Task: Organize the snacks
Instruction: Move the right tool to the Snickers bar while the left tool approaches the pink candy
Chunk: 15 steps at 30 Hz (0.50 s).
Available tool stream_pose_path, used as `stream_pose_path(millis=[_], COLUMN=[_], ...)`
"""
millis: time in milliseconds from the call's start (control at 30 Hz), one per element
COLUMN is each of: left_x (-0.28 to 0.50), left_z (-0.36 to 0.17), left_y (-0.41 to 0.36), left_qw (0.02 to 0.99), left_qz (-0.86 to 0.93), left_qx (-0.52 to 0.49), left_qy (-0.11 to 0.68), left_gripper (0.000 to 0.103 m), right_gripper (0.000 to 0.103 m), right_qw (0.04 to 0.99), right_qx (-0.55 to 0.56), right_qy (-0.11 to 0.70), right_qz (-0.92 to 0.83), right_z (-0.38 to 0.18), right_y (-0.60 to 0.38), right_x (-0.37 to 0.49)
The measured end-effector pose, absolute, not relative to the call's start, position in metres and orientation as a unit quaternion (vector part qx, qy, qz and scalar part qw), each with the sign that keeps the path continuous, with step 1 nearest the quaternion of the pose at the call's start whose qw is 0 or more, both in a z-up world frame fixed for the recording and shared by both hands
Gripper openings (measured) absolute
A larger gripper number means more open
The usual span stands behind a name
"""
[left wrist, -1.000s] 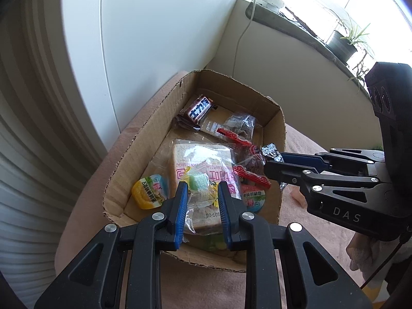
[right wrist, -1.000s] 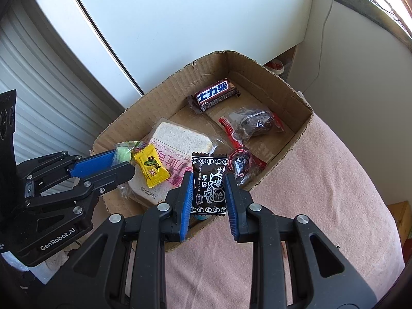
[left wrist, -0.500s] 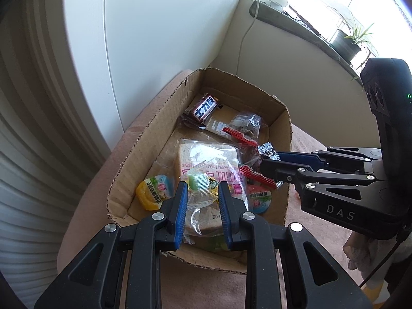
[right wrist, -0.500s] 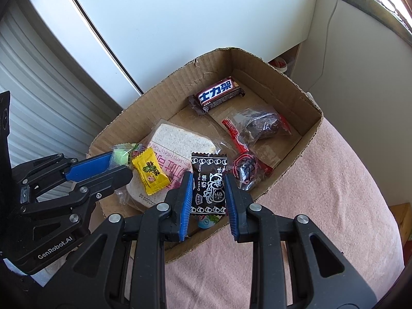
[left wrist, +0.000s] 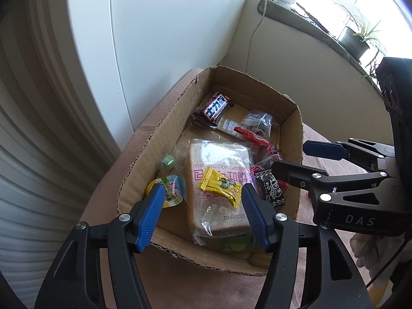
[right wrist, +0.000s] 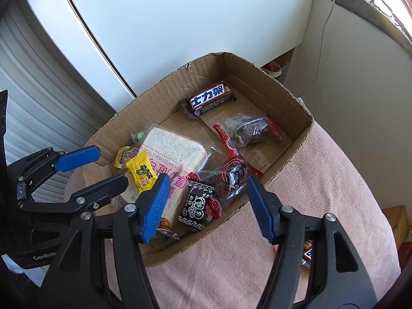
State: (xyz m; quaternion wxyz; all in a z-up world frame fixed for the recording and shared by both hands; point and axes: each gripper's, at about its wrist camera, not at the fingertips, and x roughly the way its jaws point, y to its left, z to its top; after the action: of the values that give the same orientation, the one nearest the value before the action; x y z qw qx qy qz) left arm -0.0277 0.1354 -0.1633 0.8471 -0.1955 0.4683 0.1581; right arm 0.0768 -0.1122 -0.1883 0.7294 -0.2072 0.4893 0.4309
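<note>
Pink cloth (right wrist: 322, 180) under a cardboard box (right wrist: 303, 128) beside a white wall is where I work, and both my left gripper (left wrist: 200, 206) and right gripper (right wrist: 206, 200) hang over the box's near end with jaws opening and nothing between them. Below my left jaws a yellow candy (left wrist: 221, 186) lies on the bagged bread (left wrist: 219, 170), printed "THICK CUT TOAST BREAD"; below my right jaws a black plum candy (right wrist: 197, 206) lies with its long axis running away from me. At the far end sits 1 chocolate bar (right wrist: 208, 99) with Chinese lettering; "DAS" and "GenRob" mark my grippers.
</note>
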Motion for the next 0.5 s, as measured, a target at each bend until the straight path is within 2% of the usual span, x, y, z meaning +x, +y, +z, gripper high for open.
stream_pose_path(millis=[500], left_x=[-0.024], left_z=[-0.154], left_y=[0.124], left_qw=[0.855], left_qz=[0.145], left_qx=[-0.189], left_qy=[0.461], left_gripper=[0.062], right_gripper=[0.074], right_qw=[0.756], right_qx=[-0.197], right_qy=[0.481], right_qz=[0.398], right_z=[-0.17], right_y=[-0.174], right_x=[0.103])
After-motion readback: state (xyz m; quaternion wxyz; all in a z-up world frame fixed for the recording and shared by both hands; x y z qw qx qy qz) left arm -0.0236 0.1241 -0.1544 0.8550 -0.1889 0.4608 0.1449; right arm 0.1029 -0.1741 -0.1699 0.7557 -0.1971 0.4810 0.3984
